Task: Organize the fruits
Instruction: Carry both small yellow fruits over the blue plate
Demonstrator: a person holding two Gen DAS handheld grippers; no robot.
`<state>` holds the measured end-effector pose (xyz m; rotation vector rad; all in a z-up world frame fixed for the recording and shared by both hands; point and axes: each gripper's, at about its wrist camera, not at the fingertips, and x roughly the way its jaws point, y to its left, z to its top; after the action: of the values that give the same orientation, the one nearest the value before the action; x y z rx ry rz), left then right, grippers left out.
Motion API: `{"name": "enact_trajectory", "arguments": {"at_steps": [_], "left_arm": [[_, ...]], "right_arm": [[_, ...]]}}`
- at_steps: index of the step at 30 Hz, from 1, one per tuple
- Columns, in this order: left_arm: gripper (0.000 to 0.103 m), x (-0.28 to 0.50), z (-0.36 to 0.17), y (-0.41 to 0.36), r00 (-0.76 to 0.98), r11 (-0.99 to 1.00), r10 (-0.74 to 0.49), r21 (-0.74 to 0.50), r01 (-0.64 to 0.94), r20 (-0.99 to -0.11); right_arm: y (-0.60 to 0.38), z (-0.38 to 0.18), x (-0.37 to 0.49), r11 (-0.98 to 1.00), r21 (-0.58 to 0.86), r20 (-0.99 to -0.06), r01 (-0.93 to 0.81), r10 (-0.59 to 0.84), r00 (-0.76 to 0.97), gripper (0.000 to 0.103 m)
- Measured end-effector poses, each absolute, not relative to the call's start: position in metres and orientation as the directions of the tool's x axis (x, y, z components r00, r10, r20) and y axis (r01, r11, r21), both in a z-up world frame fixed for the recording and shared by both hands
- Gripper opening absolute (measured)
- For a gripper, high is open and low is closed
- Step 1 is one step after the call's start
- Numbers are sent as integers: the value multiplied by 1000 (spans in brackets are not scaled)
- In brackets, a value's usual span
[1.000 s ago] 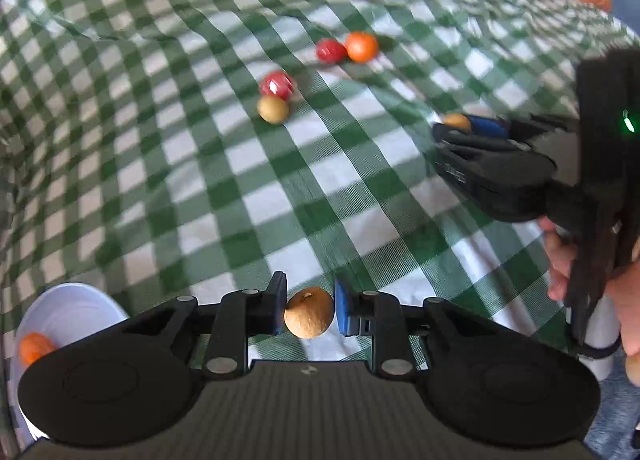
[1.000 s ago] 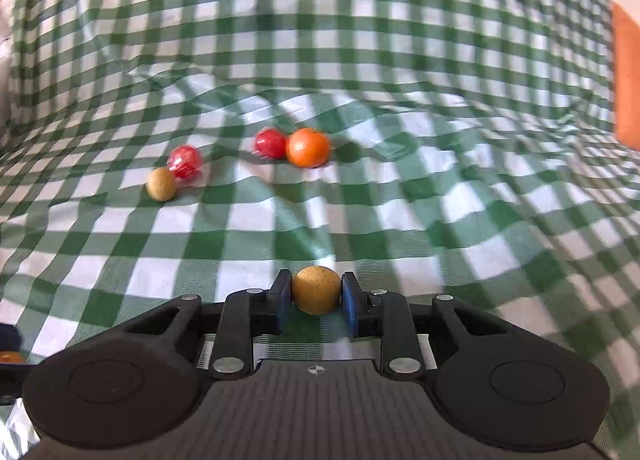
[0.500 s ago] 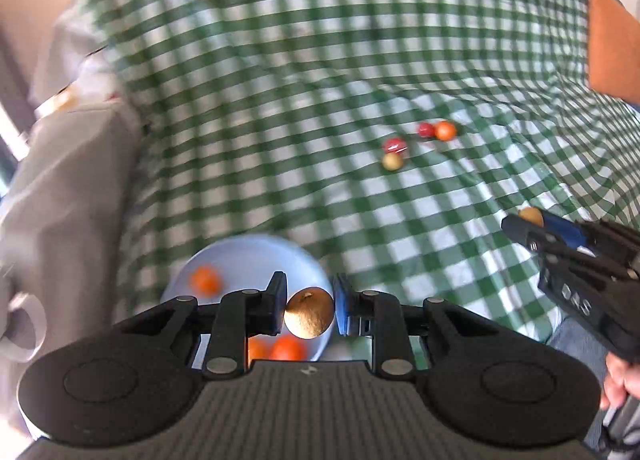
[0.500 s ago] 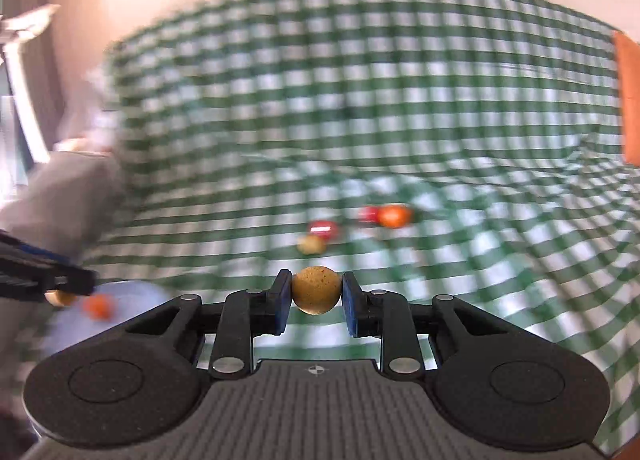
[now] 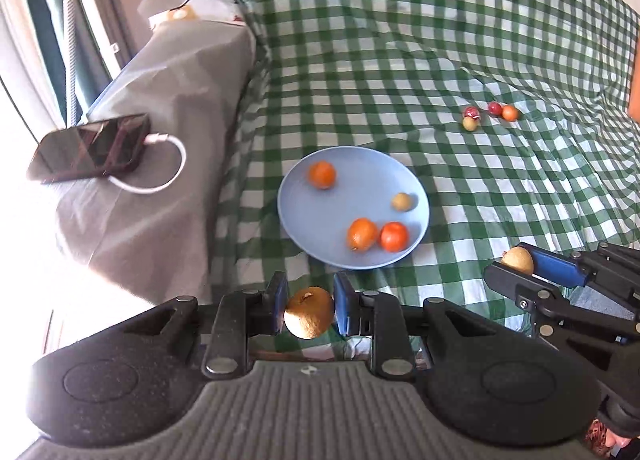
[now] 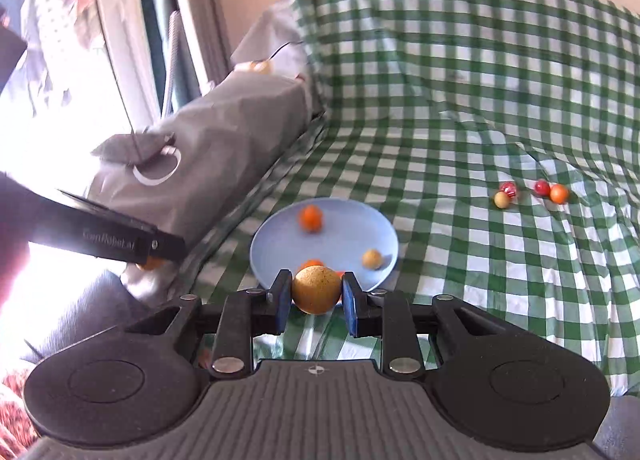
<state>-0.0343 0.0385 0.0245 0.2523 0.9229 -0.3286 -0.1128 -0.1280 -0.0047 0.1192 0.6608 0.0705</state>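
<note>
Above the plate: both fruits carried over from the cloth.
Your left gripper clamps a brown fruit, your right gripper a yellow fruit; both now hang near the blue plate, ready to drop; four fruits remain.

Dark phone with white cable plugged in, lying on grey cloth beside green-checked cloth.
</note>
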Motion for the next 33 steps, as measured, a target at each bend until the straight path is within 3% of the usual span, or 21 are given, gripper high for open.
{"name": "enact_trajectory", "arguments": {"at_steps": [10,33], "left_arm": [[27,-32,25,48,561,928,-202,25,371,-802],[27,40,-4,17,532,941,-171,22,337,-830]], "right_arm": [[-111,-2,-115,998,56,-624,-42,67,778,28],[-129,-37,-59,998,55,-685,-5,41,727,28]]}}
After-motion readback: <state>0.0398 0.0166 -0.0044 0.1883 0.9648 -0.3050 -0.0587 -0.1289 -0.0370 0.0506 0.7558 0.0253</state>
